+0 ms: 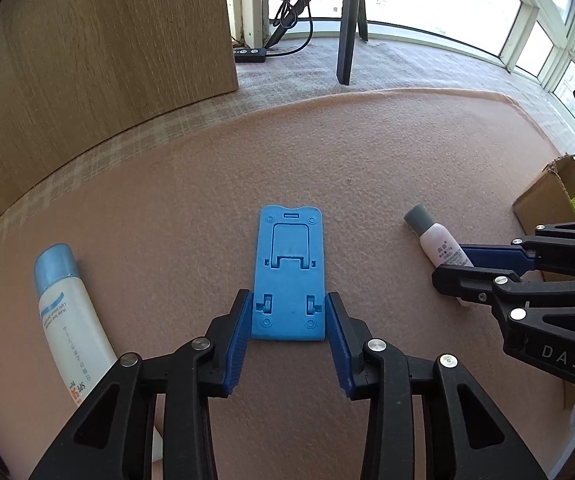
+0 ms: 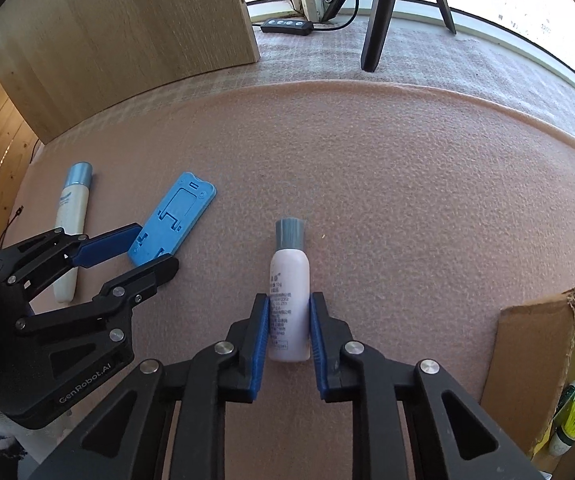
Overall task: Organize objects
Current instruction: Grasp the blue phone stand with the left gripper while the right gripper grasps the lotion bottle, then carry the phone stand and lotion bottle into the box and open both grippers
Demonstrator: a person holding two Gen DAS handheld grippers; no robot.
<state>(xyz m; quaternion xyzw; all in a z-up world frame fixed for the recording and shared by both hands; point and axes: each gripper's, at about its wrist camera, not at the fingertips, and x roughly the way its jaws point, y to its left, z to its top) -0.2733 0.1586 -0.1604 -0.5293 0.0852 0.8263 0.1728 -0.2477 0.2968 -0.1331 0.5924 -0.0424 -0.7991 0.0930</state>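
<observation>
Blue plastic phone stand [image 1: 287, 272] lies flat at frame centre, its near end between the left gripper [image 1: 288, 320] pads, which touch its sides; whether they clamp cannot be told. The right gripper [image 2: 288, 332] likewise brackets the pink bottle [image 2: 289, 304] lying at lower centre. Grasping step; next, probably lifting both toward the cardboard box [image 2: 535, 360] at lower right.

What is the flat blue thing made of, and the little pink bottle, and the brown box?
The flat blue thing looks like matte moulded plastic: crisp slots, round marks and a slightly grainy face. The little pink bottle seems to be smooth plastic with a soft sheen and a ribbed grey cap. The brown box is most likely cardboard: dull brown with a torn, ragged top edge.
</observation>
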